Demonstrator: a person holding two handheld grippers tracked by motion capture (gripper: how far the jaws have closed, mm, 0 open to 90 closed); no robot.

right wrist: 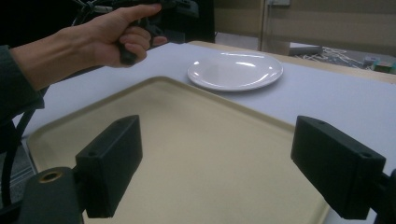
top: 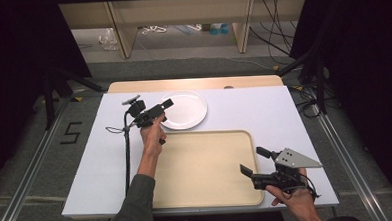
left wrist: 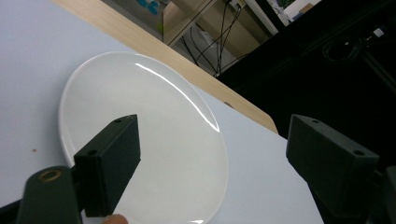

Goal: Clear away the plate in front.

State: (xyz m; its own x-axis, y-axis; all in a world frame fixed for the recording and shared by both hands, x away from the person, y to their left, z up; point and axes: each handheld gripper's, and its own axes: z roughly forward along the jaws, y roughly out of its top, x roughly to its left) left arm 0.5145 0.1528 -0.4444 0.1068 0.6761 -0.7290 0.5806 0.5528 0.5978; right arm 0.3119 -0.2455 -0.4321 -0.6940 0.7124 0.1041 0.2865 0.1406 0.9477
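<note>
presumably the white plate [top: 183,109] is to be gripped: from the high view, it lies empty just beyond the tray [top: 207,190], and the left gripper [top: 160,108] is held wide at its near-left rim. in the left gripper view, one jaw should be slid under that rim. in the right gripper view, the right gripper [right wrist: 215,168] is held wide, empty, low over the tray.

Right claw [right wrist: 219,172] spread wide over beige tray [right wrist: 210,154], white plate [right wrist: 236,70] beyond, hand [right wrist: 105,35] upper left.

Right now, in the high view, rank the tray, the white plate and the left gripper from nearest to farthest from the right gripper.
1. Tray, right beside the right gripper.
2. White plate, beyond the tray.
3. Left gripper, at the plate's left rim, slightly farther.
</note>
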